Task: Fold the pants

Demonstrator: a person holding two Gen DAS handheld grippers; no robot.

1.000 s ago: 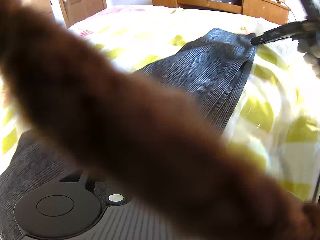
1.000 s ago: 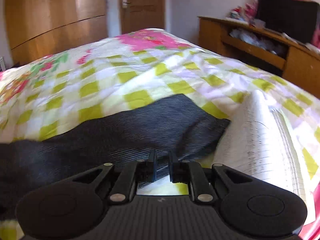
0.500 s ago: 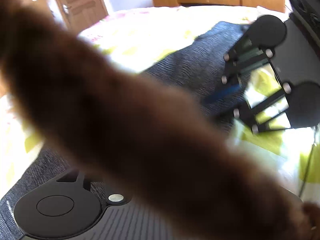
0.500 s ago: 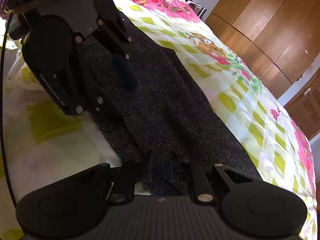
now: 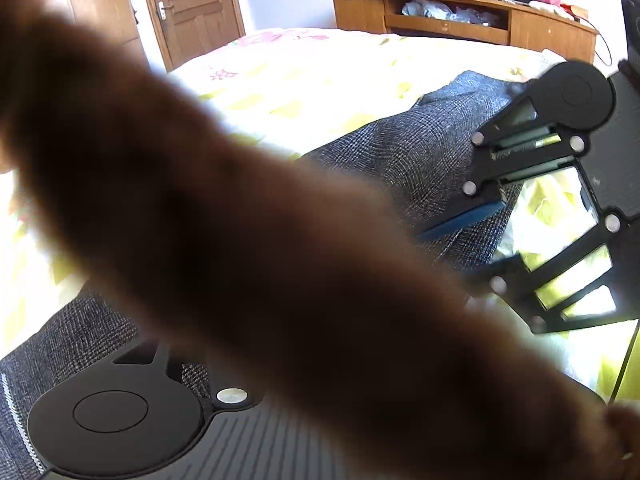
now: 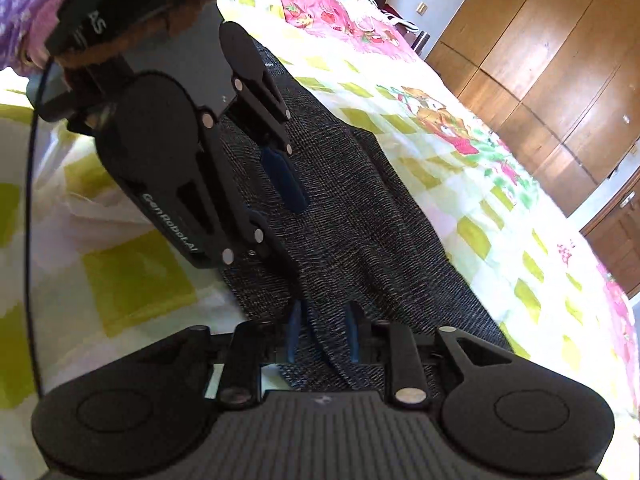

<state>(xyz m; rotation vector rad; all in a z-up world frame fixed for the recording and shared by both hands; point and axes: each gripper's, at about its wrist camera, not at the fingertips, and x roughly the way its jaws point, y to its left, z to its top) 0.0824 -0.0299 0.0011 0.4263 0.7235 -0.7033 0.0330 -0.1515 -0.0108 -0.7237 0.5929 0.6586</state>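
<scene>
Dark grey pants (image 6: 360, 216) lie stretched along a checked yellow and white bedspread (image 6: 460, 168). My right gripper (image 6: 322, 336) is low at the near end of the pants, its blue pads slightly apart with a fold of fabric between them. My left gripper (image 6: 286, 216) faces it from the far end, jaws wide apart over the pants. In the left wrist view a blurred brown shape (image 5: 240, 248) hides my left fingers; the pants (image 5: 420, 152) and the right gripper (image 5: 472, 240) show beyond it.
A wooden TV cabinet (image 5: 460, 20) and a door (image 5: 192, 4) stand beyond the bed. Wooden wardrobes (image 6: 560, 60) line the far side. A black cable (image 6: 32, 220) hangs at the left.
One second ago the right gripper was at the far end looking across the bed; it has swung round and now faces the left gripper over the pants. Its pads have parted a little.
</scene>
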